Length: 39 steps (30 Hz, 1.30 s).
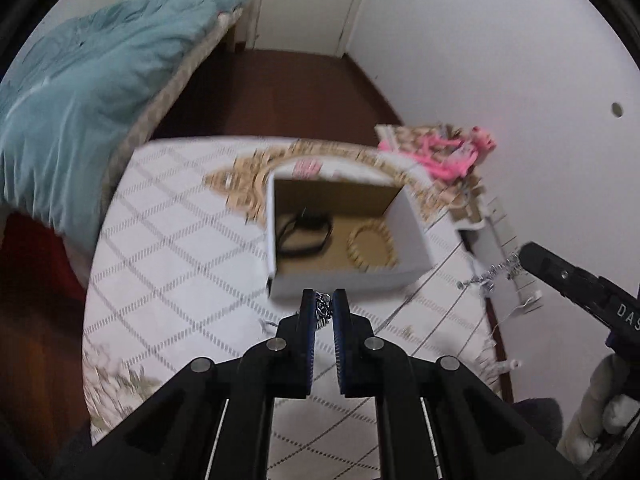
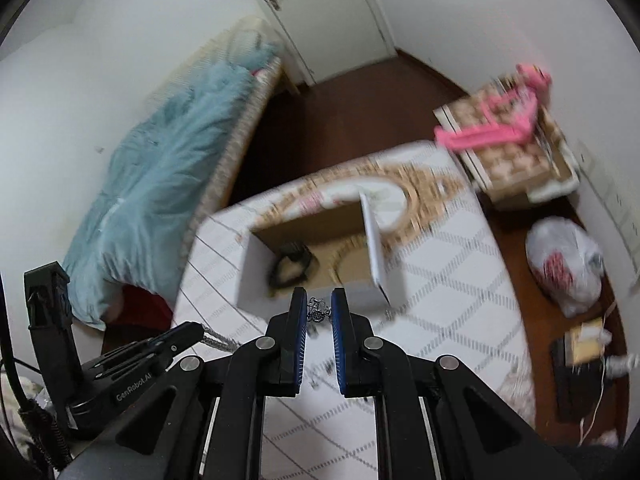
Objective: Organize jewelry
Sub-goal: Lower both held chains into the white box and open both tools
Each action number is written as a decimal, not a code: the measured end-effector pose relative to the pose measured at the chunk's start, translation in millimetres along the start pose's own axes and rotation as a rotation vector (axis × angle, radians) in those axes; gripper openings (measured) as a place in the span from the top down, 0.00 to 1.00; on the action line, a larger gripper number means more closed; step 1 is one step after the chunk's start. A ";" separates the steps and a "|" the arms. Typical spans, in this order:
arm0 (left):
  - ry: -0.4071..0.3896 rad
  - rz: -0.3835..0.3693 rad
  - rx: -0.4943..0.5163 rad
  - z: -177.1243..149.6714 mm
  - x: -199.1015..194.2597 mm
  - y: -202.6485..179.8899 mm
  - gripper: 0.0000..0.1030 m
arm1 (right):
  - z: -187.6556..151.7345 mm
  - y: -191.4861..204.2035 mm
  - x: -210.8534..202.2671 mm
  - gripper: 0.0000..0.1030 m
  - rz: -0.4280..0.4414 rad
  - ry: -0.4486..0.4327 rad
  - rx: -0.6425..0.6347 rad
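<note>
While both grippers hover over the bench [image 1: 168,248], a white cardboard box [image 1: 344,276] is seen lying open on its patterned cloth. Inside the box, a black cord [image 1: 304,236] is coiled at one side and a gold beaded bracelet [image 1: 370,246] is laid flat beside it, the two just apart. The left gripper [image 1: 323,308] is held just short of the box's near wall, its jaws drawn narrow and clamped on a silver chain necklace [image 1: 323,306]. The right gripper [image 2: 319,306] is shown the same way, jaws nearly closed and pinched on the necklace's other end. In the left view, the chain is stretched from the right gripper's tip, over the bench edge.
</note>
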<state>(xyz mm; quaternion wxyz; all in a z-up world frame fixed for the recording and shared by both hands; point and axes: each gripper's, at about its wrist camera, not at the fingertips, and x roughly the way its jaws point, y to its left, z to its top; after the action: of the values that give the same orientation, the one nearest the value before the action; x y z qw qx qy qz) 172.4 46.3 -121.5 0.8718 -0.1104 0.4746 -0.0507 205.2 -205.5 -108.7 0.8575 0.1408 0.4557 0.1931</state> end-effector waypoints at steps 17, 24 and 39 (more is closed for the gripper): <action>0.111 -0.056 0.027 74.7 71.3 -6.4 0.94 | 98.2 23.0 94.1 0.88 -0.011 0.167 -0.103; 0.187 -0.013 -0.039 72.5 93.0 6.7 0.92 | 101.8 17.9 140.1 0.88 -0.066 0.238 -0.156; 0.120 0.218 -0.051 69.0 81.4 23.6 0.01 | 81.2 2.9 157.7 0.40 -0.189 0.352 -0.198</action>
<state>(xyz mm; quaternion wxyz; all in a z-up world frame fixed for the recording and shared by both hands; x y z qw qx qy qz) 274.2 63.5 -157.4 0.8390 -0.0769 0.5364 0.0500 352.9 -135.7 -177.9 0.7887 -0.0233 0.5881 0.1776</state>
